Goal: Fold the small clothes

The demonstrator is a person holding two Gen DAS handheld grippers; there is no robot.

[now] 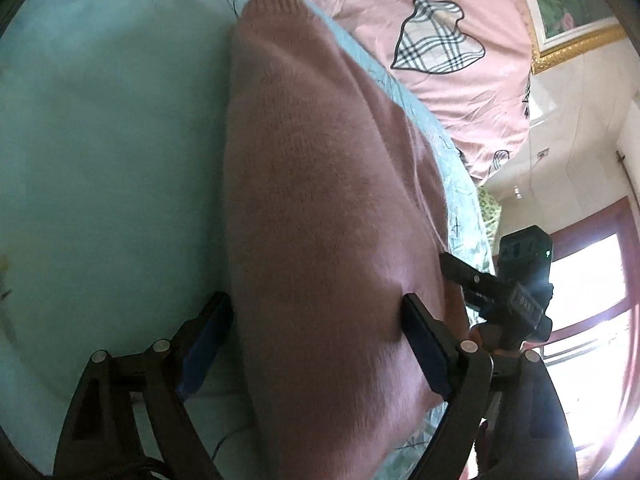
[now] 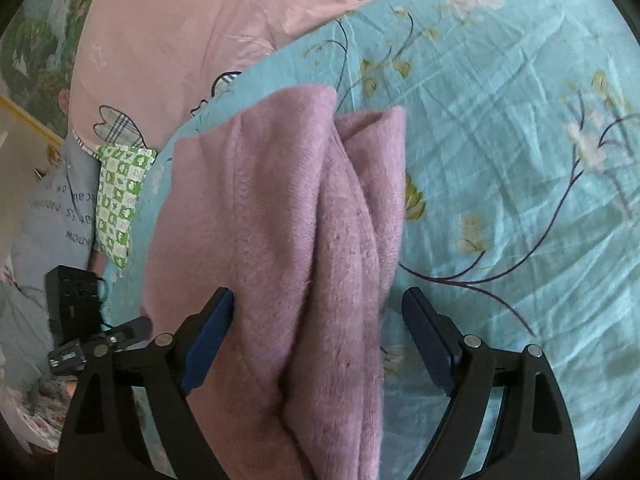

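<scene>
Across the teal floral bedsheet [image 2: 500,152] beneath my tools lies the pink quilt [image 1: 400,92], and on the sheet rests the pink knit sweater [image 2: 280,240], folded lengthwise into a long bundle. My left gripper [image 1: 316,336] and right gripper [image 2: 318,336] both stand wide, straddling its near end.

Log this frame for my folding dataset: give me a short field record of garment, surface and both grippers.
garment: pink knit garment, folded into long layers
surface: teal floral sheet on a bed
behind it: pink quilt with plaid hearts
left gripper: jaws open, straddling the garment
right gripper: jaws open, garment lying between them
grasp: neither gripper clamps the fabric
other: green checked pouch beside the sheet's edge
</scene>
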